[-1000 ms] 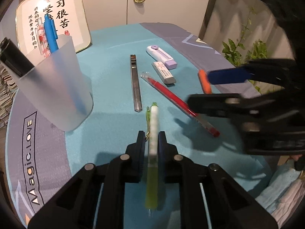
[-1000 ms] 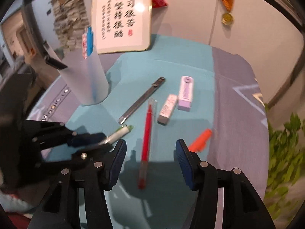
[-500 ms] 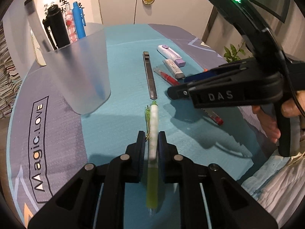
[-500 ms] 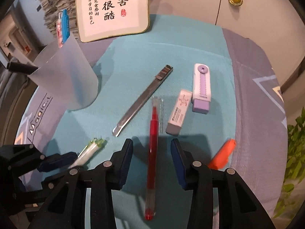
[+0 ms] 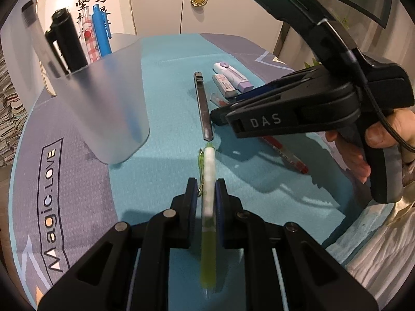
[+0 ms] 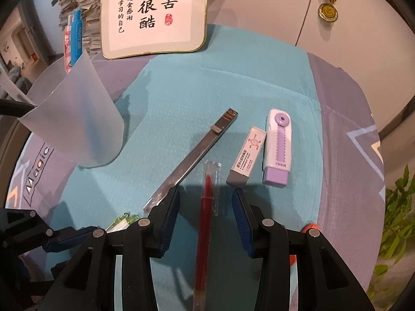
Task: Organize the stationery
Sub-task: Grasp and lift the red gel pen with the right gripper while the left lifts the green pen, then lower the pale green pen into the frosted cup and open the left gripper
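Note:
My left gripper (image 5: 206, 189) is shut on a white and green pen (image 5: 208, 181), held just above the teal mat. A frosted pen cup (image 5: 103, 103) with several pens stands ahead to the left; it also shows in the right wrist view (image 6: 77, 127). My right gripper (image 6: 205, 204) is open, its jaws on either side of a red pen (image 6: 203, 233) lying on the mat. In the left wrist view the right gripper (image 5: 285, 114) hovers over the red pen (image 5: 285, 155).
A metal utility knife (image 6: 194, 155), a white eraser (image 6: 247, 160), a purple and white retractable eraser (image 6: 277, 145) and an orange item (image 6: 308, 226) lie on the mat. A framed calligraphy sign (image 6: 153, 13) stands at the back. A plant (image 6: 394, 220) is at the right.
My right gripper has moved forward and down over the red pen, which now lies between its open jaws. My left gripper, holding the green pen, has come closer to the cup.

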